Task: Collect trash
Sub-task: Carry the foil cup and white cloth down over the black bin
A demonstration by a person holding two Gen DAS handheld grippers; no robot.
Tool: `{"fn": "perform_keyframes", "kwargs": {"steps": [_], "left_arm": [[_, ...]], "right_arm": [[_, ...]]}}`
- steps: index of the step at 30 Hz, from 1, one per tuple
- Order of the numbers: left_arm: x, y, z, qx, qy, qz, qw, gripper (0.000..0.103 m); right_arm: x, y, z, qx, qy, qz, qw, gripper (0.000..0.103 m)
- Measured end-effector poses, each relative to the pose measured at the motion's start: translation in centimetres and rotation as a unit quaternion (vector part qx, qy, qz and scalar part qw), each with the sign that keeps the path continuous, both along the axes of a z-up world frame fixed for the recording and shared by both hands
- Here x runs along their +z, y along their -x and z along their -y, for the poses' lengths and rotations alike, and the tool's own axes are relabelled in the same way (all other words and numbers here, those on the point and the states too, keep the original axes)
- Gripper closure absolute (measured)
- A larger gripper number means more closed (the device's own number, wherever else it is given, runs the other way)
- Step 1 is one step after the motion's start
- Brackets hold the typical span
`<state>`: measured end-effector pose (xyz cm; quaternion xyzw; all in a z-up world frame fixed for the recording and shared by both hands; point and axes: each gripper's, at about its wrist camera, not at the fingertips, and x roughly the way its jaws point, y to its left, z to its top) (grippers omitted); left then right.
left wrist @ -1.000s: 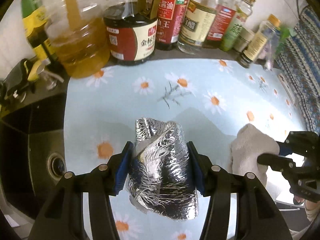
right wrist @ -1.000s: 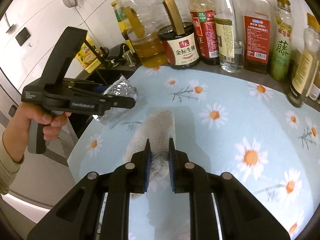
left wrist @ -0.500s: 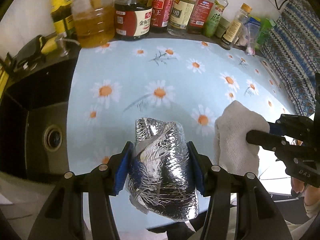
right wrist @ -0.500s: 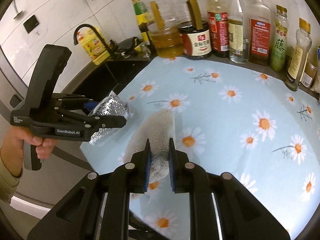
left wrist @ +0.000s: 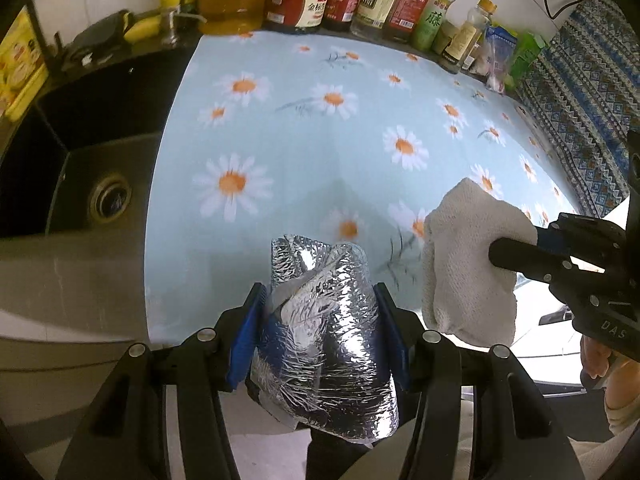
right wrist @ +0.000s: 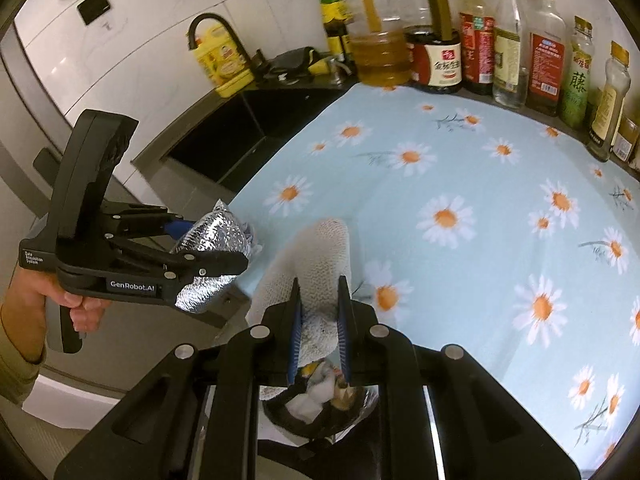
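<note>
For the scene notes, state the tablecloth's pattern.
The tablecloth is light blue with white, orange-centred daisies; clearest in the right wrist view.

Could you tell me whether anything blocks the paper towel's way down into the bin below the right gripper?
Nothing visible does. The right gripper holds the paper towel past the counter edge, right above the open trash bin, with only air between.

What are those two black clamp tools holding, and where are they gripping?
The left gripper squeezes a crumpled silver foil wrapper by its sides. The right gripper pinches a crumpled white paper towel near its lower end.
</note>
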<state>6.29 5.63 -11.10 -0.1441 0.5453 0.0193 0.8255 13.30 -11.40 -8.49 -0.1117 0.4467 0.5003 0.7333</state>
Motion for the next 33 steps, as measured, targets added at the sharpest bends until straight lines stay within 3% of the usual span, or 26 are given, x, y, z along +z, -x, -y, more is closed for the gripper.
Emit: {"fn": "perform_keyframes", "kwargs": {"steps": [18, 33], "left_arm": [[-3.8, 8.4, 1.4, 0.029, 0.036, -0.022, 0.9987, 0.051], [-9.3, 10.2, 0.6, 0.044, 0.067, -0.073, 0.9940, 0.051]], "right_arm": [[-3.4, 7.8, -0.3, 0.024, 0.034, -0.025, 0.999, 0.086], [-9.1, 8.9, -0.7, 0.004, 0.081, -0.060, 0.995, 0.085]]}}
